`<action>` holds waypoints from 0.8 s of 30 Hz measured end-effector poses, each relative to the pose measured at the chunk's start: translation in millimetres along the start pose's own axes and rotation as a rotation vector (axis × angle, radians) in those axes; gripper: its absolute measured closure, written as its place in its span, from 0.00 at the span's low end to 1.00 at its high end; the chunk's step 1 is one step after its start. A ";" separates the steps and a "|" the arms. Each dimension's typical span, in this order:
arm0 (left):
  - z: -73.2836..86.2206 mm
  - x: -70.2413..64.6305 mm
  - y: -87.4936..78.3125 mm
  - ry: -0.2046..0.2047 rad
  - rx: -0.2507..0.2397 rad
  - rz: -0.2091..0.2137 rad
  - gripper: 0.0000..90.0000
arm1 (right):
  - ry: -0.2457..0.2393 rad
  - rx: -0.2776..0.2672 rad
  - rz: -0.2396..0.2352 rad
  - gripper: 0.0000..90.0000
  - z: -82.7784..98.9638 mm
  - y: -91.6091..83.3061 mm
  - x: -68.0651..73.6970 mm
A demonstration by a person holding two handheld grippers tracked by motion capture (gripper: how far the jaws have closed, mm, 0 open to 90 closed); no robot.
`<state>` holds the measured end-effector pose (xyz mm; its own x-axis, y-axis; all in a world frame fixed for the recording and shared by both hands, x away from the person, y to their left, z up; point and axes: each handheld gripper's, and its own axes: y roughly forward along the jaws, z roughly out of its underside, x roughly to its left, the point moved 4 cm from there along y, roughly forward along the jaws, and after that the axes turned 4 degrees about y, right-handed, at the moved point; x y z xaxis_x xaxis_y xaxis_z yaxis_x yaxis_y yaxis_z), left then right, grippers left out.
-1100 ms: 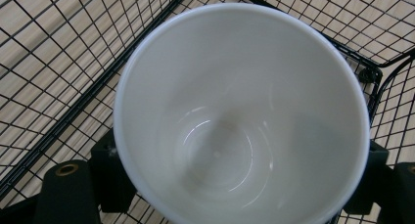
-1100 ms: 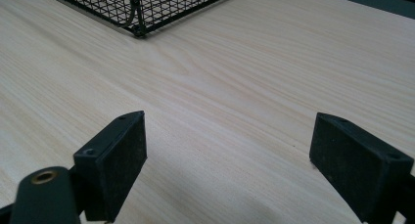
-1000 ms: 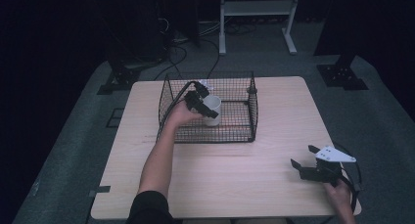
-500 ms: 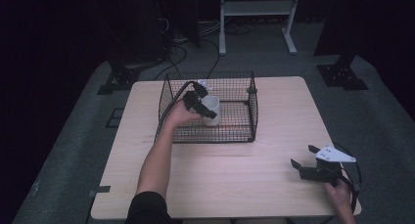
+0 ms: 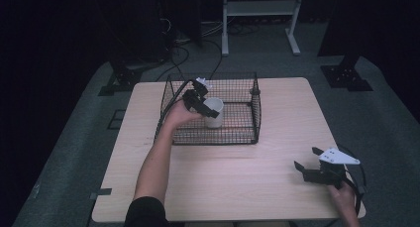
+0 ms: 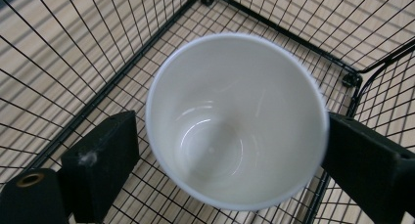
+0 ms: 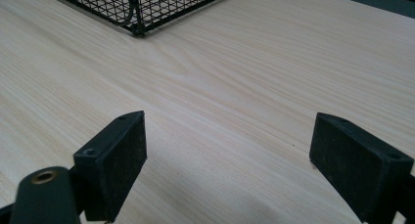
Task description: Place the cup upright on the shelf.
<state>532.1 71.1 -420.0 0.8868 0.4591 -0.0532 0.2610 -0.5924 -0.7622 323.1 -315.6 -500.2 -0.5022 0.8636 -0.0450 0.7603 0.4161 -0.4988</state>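
1. White ceramic-looking cup [image 5: 214, 112] is sitting upright on the floor of the black wire basket [image 5: 255, 113], which sits toward the far edge of the light wood surface [image 5: 223, 177], a bit left of the middle. From the left claw's own view you look straight down into the cup [image 6: 235, 121], and it's empty.

2. What just changed: the left claw [image 5: 200, 102] has just been opening its jaws. In the earlier high views it was clamped on the cup inside the basket; now there's a visible gap between the left pad [image 6: 103, 160] and the cup wall, and the right-hand pad sits at or just off the rim, can't tell if it's touching. So the cup is between the jaws but no longer squeezed.

3. My read: that's the drop-off. Cup is in the basket and standing on its own, so the placing part looks basically done.

4. What's left, I'd guess, is lifting the left claw straight up and out without clipping the rim or snagging the basket's wire wall, which is right there beside the hand.

5. Right claw [image 5: 309, 168] is parked near the surface's near right corner, well apart from the basket, jaws spread wide with nothing but bare wood between them [image 7: 225, 150]. Looks idle.
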 end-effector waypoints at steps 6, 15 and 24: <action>-3.1 -3.5 -7.2 0.016 -0.009 -0.012 0.08 | -0.002 0.001 0.000 0.15 0.0 0.2 0.1; -5.0 -8.9 -19.3 0.030 -0.027 -0.032 0.08 | 0.000 0.001 -0.001 0.15 0.0 0.2 0.1; -4.8 -16.8 -36.8 0.043 -0.051 -0.050 0.08 | -0.001 0.000 0.002 0.15 0.0 0.2 0.2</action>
<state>509.5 82.0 -387.9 0.8875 0.4606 0.0126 0.3233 -0.6031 -0.7293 323.1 -315.3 -500.3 -0.5012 0.8640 -0.0473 0.7611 0.4142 -0.4991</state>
